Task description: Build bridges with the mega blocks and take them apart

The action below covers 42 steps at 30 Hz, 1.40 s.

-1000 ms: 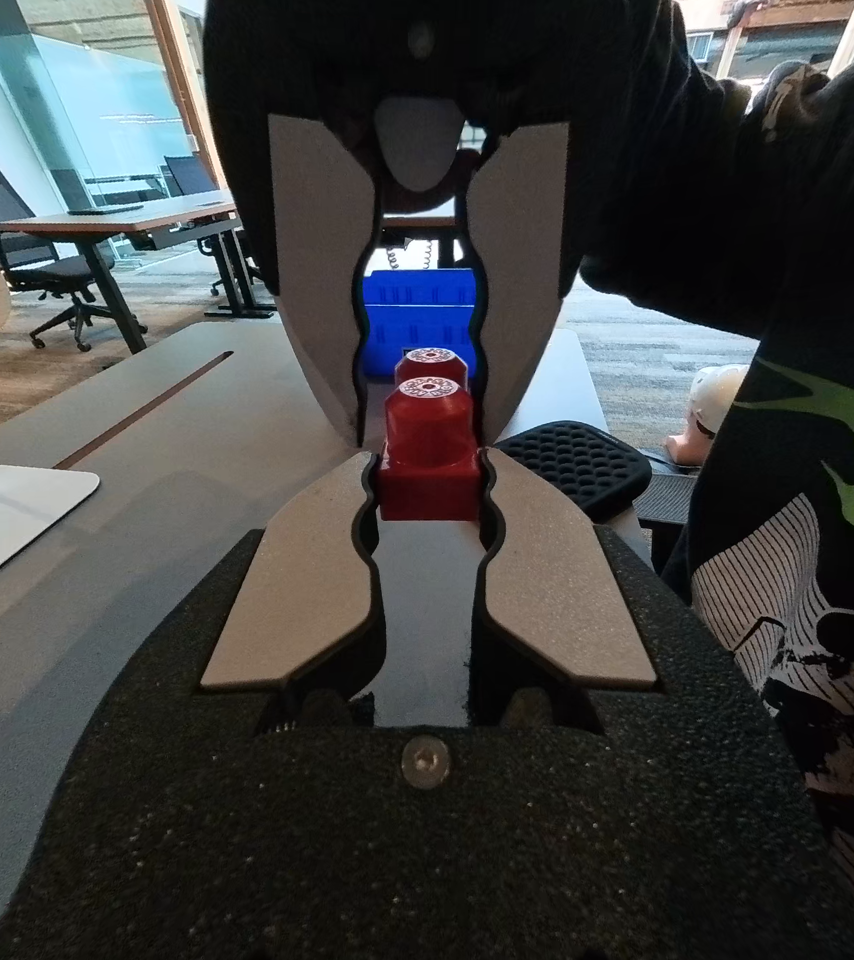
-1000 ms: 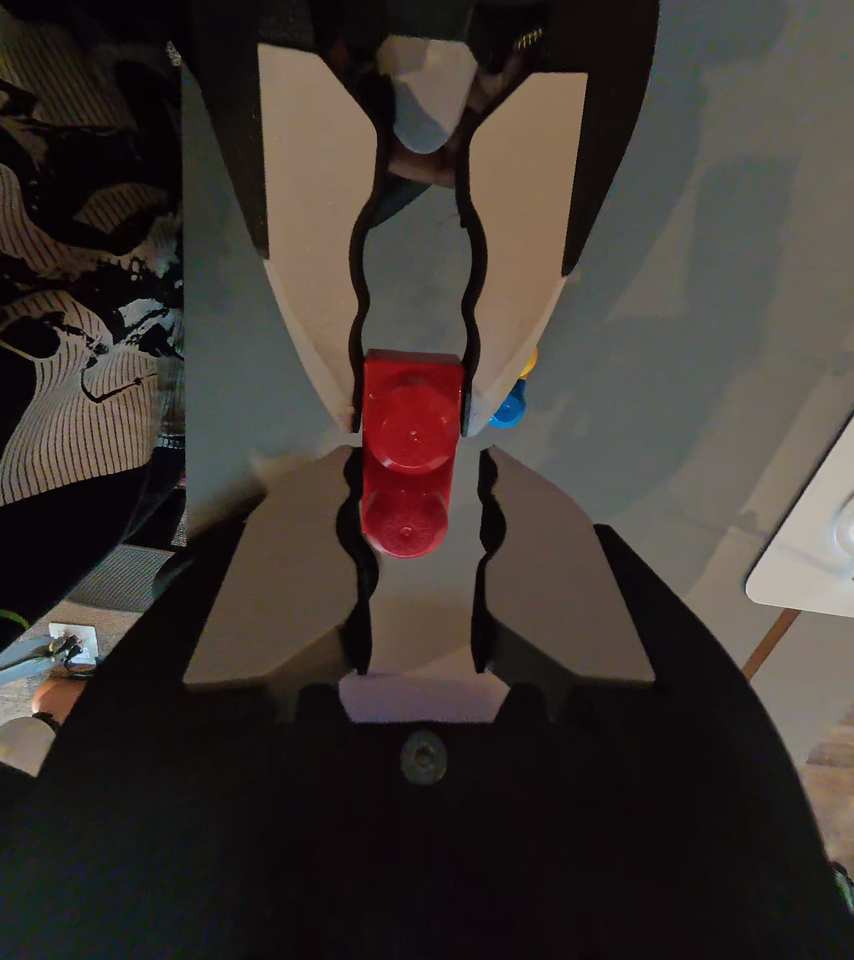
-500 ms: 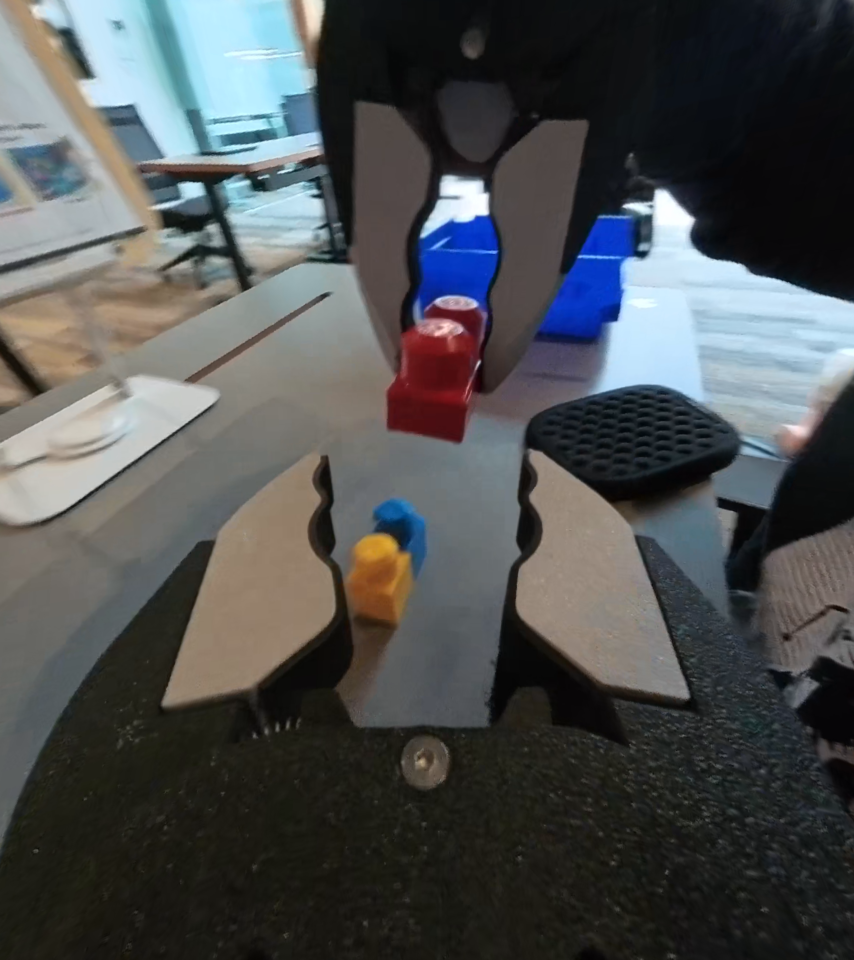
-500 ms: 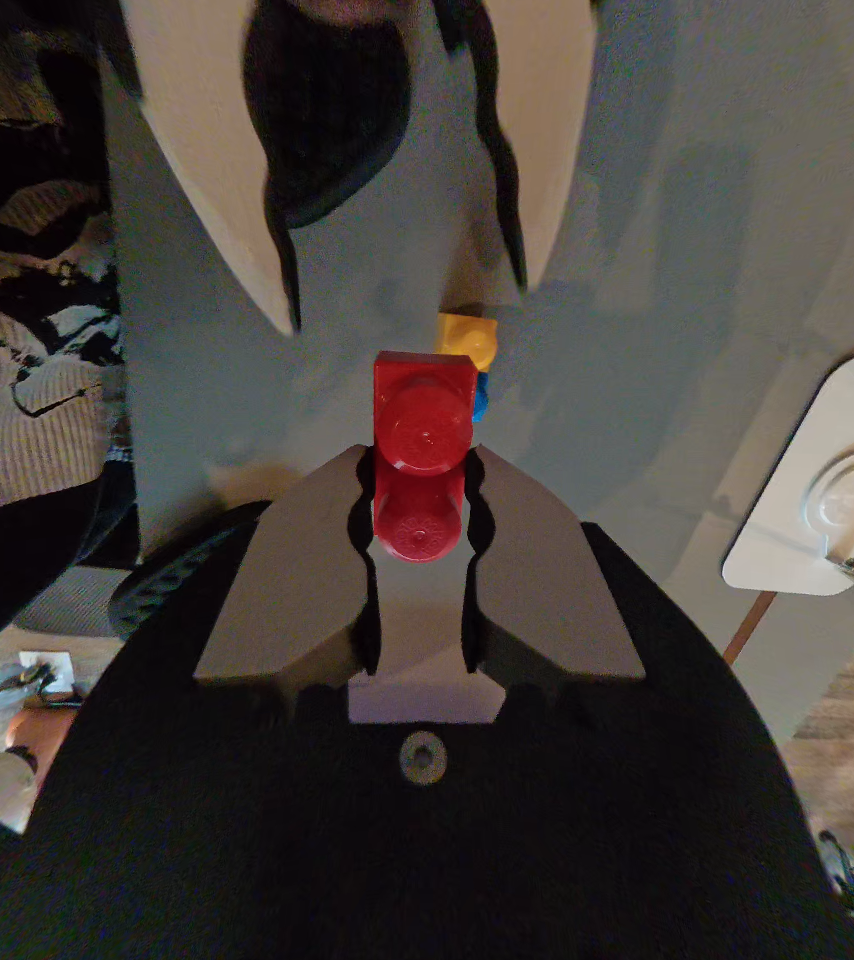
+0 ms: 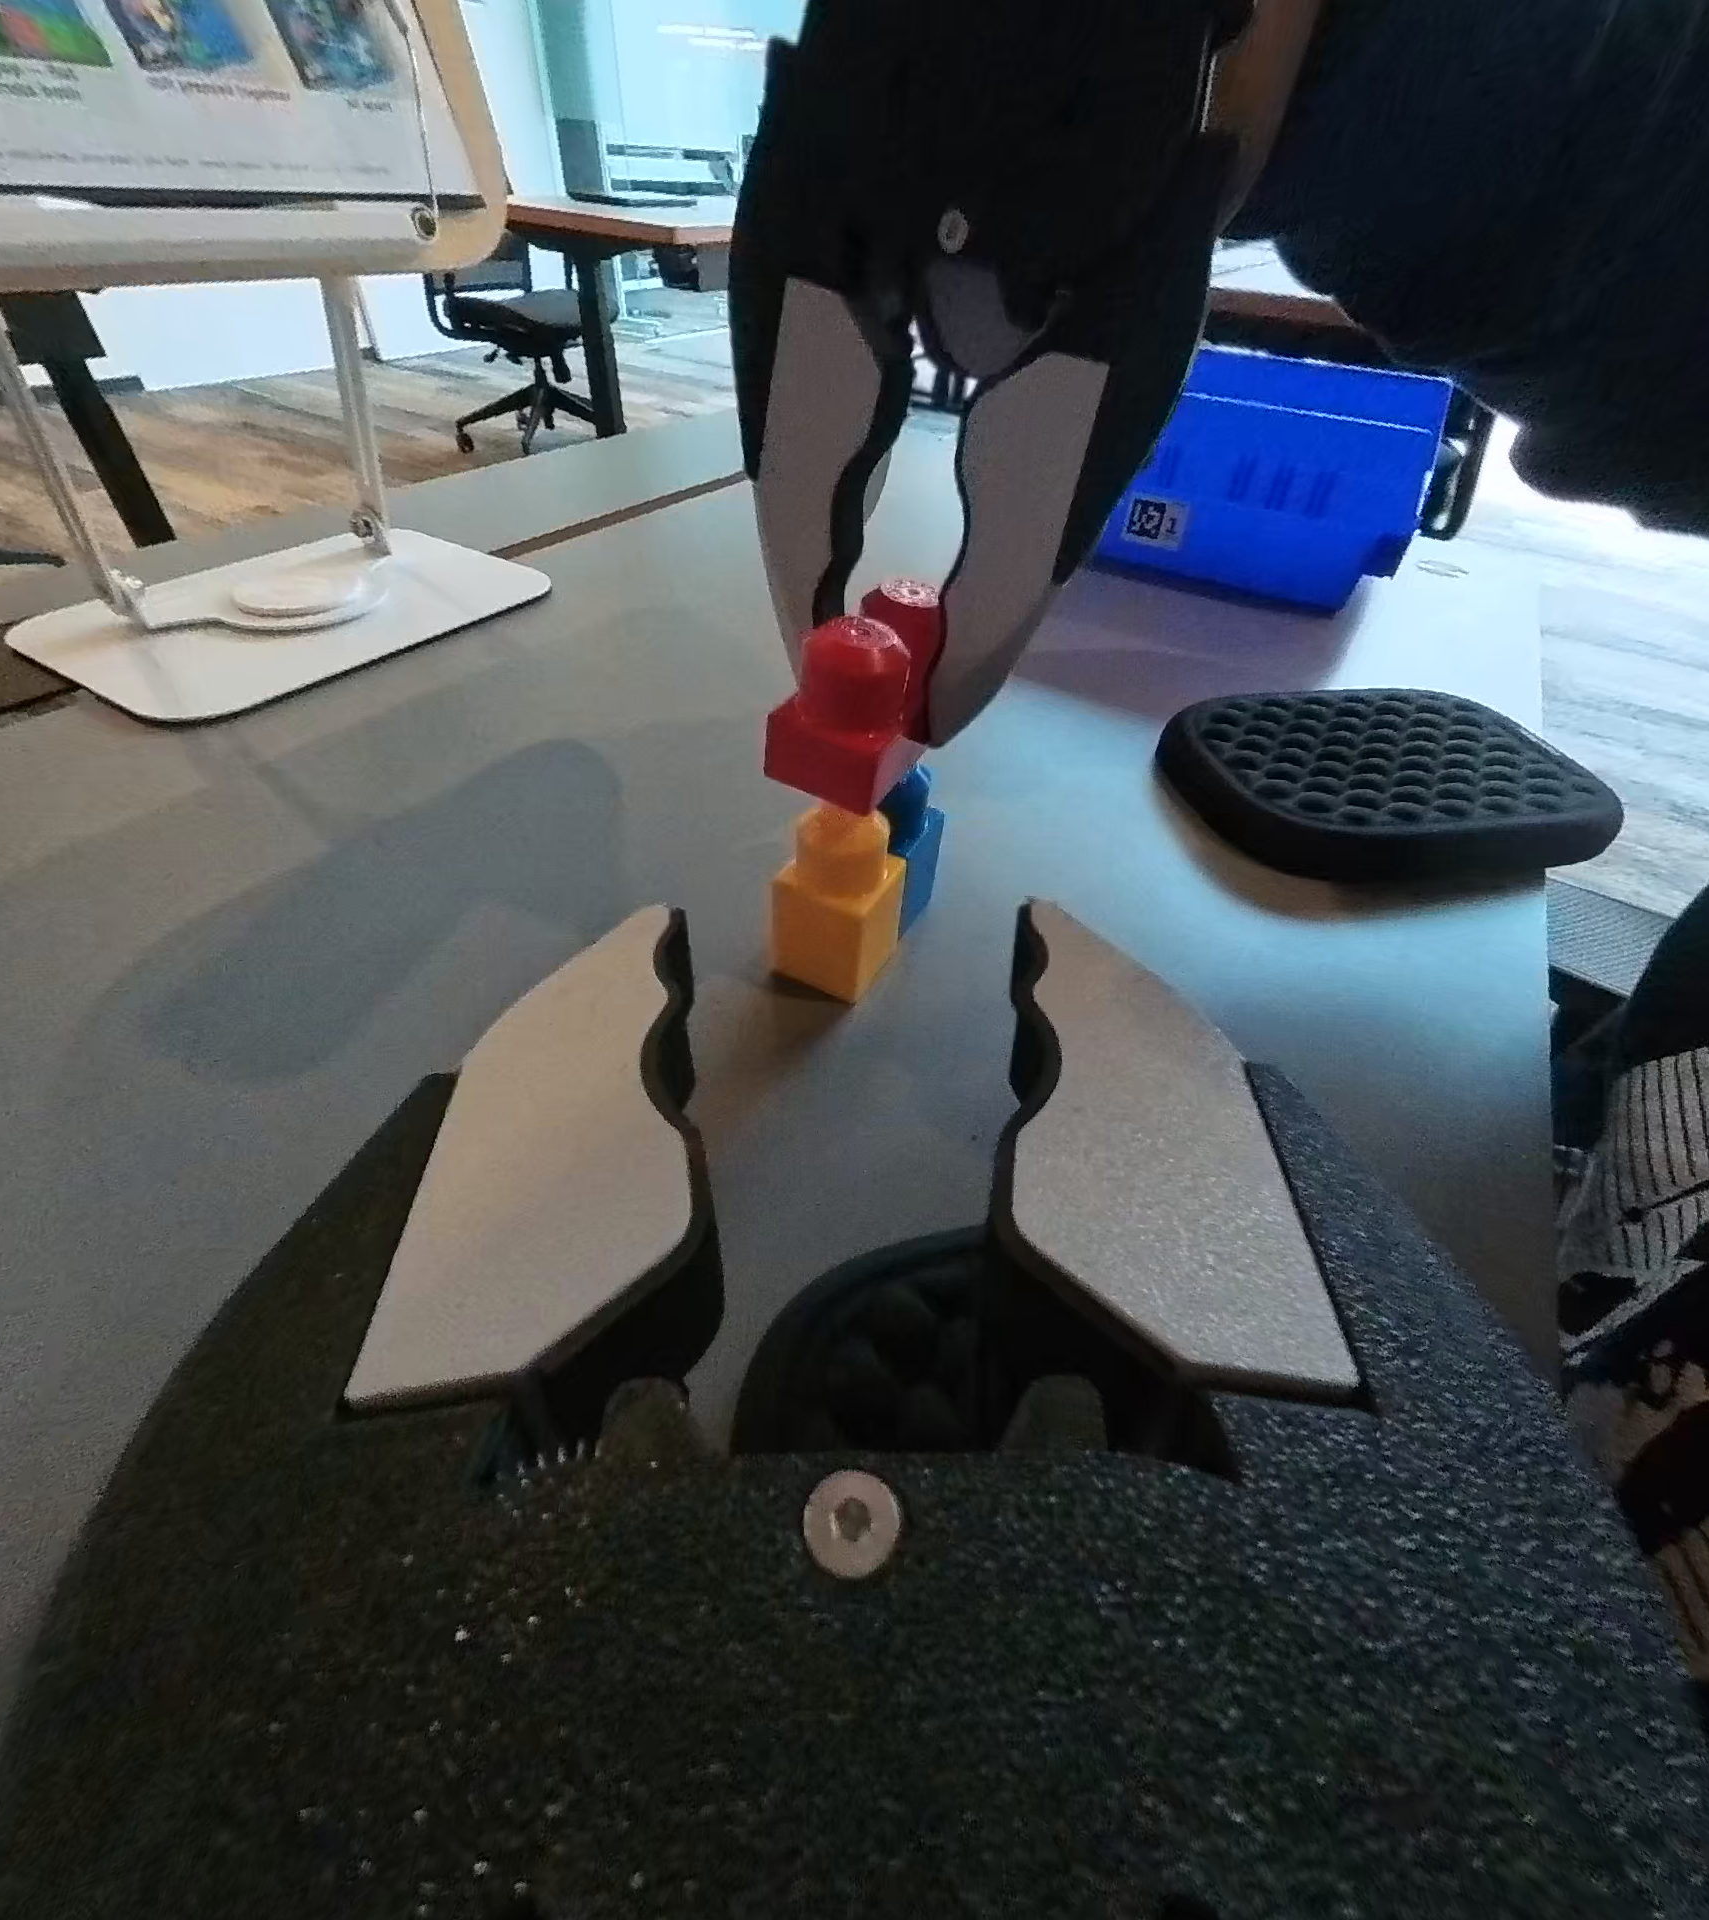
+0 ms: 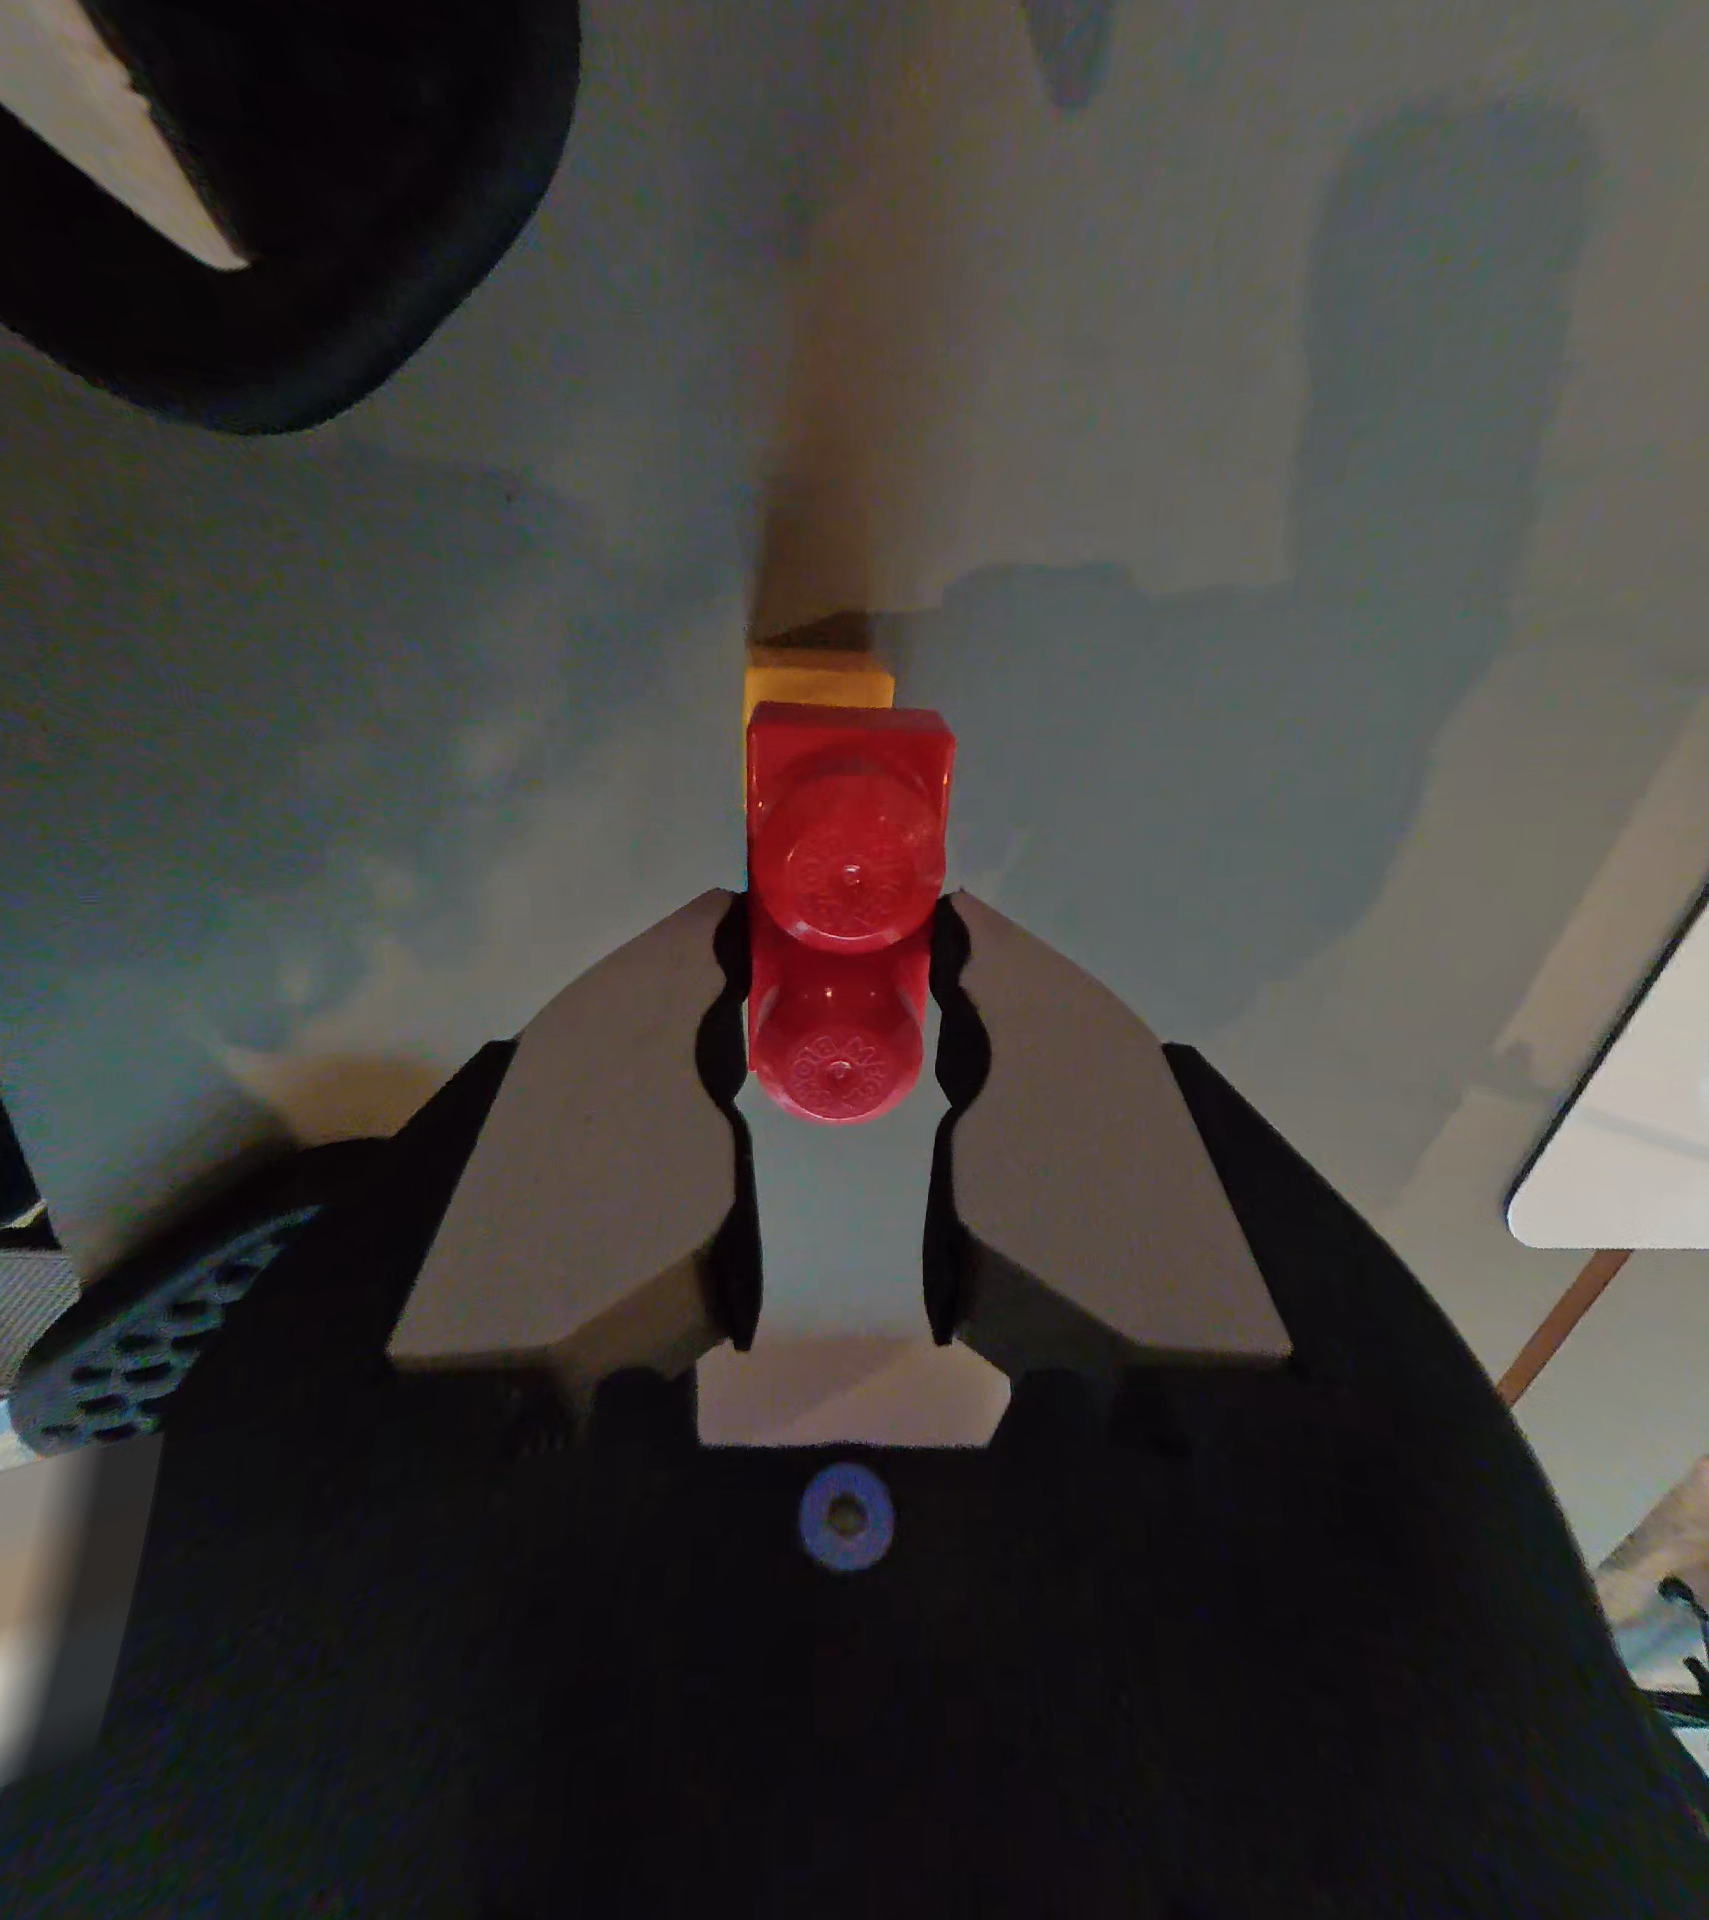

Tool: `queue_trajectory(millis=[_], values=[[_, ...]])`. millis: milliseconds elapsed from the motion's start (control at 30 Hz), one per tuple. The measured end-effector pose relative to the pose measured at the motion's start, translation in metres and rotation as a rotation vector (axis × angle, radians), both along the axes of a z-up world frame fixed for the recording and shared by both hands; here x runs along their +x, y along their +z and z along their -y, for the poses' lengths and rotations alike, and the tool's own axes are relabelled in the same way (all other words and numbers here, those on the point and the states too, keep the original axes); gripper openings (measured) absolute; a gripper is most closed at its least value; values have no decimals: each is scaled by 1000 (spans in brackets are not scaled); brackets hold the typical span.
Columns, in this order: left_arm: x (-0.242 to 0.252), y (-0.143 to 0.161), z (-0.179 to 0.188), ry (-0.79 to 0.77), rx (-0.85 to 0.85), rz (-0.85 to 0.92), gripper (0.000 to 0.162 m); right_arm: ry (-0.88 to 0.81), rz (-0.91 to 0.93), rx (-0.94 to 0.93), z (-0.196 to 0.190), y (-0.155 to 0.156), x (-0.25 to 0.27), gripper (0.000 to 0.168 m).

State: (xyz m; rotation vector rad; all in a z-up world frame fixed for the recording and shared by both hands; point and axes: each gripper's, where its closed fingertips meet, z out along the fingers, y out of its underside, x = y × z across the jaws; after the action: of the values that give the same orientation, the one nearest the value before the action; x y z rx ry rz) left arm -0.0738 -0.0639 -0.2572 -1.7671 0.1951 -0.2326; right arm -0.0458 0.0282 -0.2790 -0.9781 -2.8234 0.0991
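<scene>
Hovering just above the yellow block (image 5: 837, 912) and the blue block (image 5: 914, 847) on the grey table (image 5: 310, 935), the red block (image 6: 845, 831) looks light, rigid, slick plastic. My right gripper (image 6: 837, 914) pinches its flat sides, the best hold; my left gripper (image 5: 850, 930) is spread wide, empty, near the pillars.

I'm working in an office: behind my grey table (image 5: 310, 831) stand wood-topped desks (image 5: 611, 220) with black swivel chairs (image 5: 517, 322), glass partitions (image 5: 663, 104) and carpeted floor. A white display stand (image 5: 278, 623) and a blue storage bin (image 5: 1286, 499) sit on the table.
</scene>
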Motion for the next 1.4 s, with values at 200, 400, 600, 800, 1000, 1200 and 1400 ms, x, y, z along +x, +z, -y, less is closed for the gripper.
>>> queue_trajectory(millis=[200,400,600,800,1000,1200,1400], values=[[4,-3,0,-27,-10,-4,60,10,30,12,0,-10,-1,33],[4,-3,2,-29,-1,3,61,17,51,19,1,-17,-2,33],[6,-5,2,-43,-12,7,61,16,70,28,1,-24,-3,33],[8,-7,2,-54,-19,5,60,5,85,31,1,-26,-2,33],[9,-7,2,-61,-20,5,61,3,119,74,1,-27,-2,33],[10,-7,2,-67,-19,4,61,-3,170,121,0,-30,-1,32],[11,-6,3,-76,-12,0,61,-42,174,98,1,-33,-1,32]])
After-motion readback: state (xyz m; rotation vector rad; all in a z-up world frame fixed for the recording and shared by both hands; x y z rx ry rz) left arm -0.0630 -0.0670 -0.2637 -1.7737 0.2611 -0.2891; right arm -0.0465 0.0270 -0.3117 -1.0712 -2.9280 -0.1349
